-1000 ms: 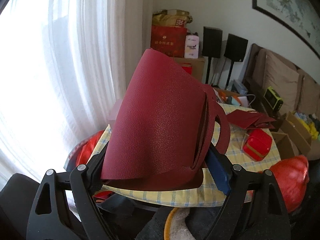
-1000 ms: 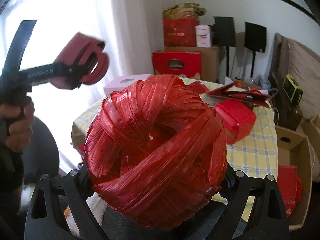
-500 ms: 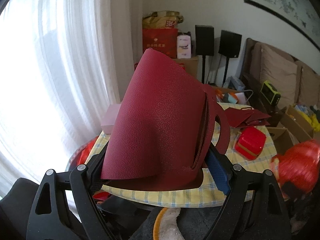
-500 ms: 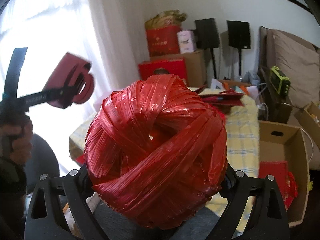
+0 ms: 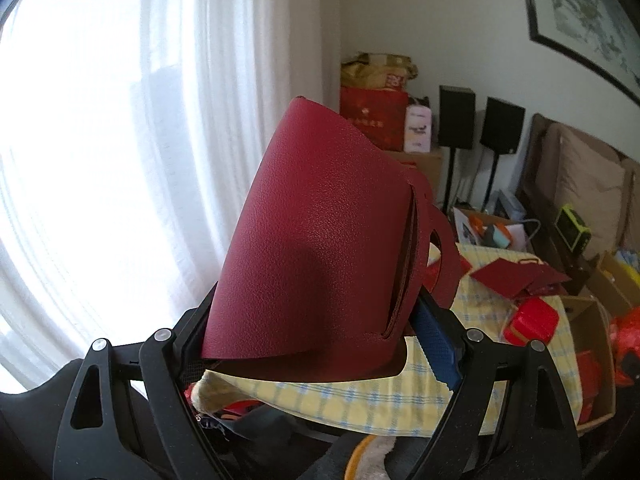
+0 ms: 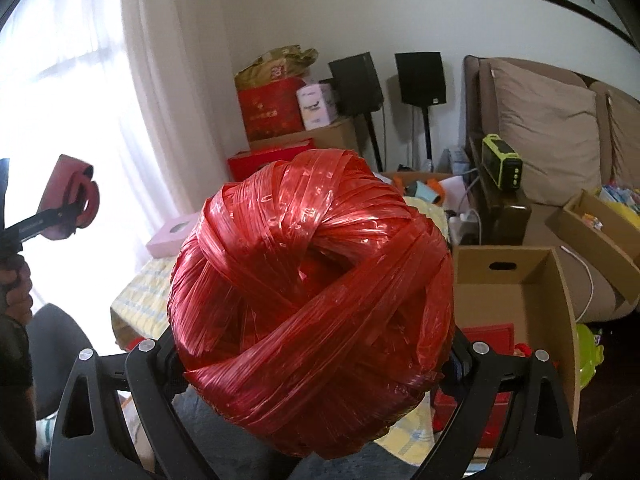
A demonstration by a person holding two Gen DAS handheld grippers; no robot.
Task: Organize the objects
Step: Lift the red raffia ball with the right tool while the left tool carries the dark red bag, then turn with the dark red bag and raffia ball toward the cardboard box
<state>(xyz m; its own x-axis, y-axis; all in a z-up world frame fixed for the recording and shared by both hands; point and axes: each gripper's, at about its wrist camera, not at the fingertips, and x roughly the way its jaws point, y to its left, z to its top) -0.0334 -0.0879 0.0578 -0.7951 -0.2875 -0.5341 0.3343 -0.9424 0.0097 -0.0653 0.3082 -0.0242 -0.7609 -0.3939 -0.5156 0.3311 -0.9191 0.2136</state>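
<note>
My left gripper [image 5: 316, 344] is shut on a dark red leather bag [image 5: 320, 240] with a loop handle and holds it up in the air in front of the curtain. The same bag [image 6: 70, 204] and gripper show small at the left of the right wrist view. My right gripper [image 6: 316, 364] is shut on a big ball of red plastic twine [image 6: 312, 300], which fills the view. The ball's edge shows at the far right of the left wrist view [image 5: 626, 344].
A table with a yellow checked cloth [image 5: 480, 376] carries a red box [image 5: 532, 322], folded dark red pieces [image 5: 516, 278] and a pink box [image 6: 172, 234]. An open cardboard box [image 6: 516, 292] stands to the right by a sofa [image 6: 552, 136]. Stacked boxes and speakers stand behind.
Both grippers have swung to the right with their loads. The open cardboard box has come further into the right wrist view; the table has slid left and down.
</note>
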